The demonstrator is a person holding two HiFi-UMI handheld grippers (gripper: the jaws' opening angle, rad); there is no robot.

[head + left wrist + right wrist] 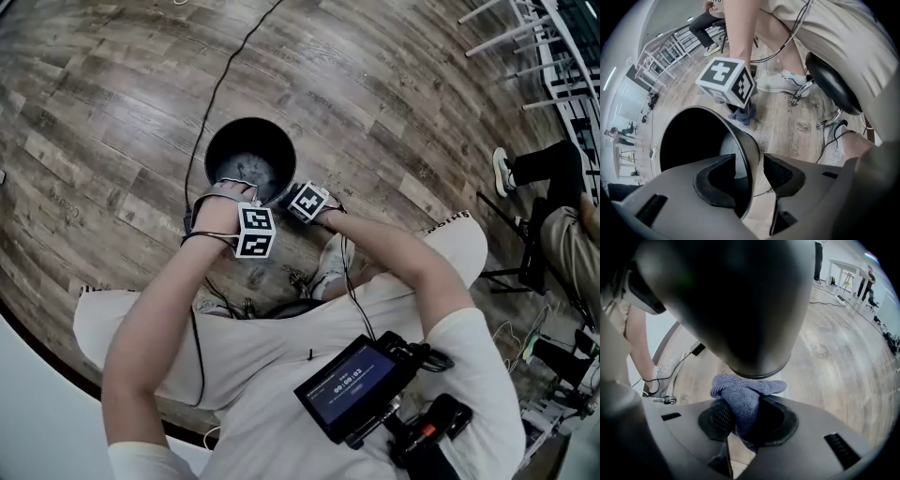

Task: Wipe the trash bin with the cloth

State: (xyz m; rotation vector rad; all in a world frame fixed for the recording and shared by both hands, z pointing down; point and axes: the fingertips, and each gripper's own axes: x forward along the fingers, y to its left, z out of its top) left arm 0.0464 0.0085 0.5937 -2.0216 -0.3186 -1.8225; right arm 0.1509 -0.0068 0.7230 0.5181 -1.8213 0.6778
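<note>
A black round trash bin stands on the wood floor in front of the person's knees. My left gripper straddles its near rim, one jaw inside and one outside; a gap shows between the outer pad and the wall, so it is open. My right gripper is shut on a folded blue cloth, and the cloth presses against the bin's outer wall near its base. From the left gripper view, the cloth hangs under the right gripper's marker cube. In the head view both grippers sit at the bin's near side.
A black cable runs across the floor to the bin. A black stool seat and the person's white shoe lie close behind the bin. Another seated person and a white rack are at the far right.
</note>
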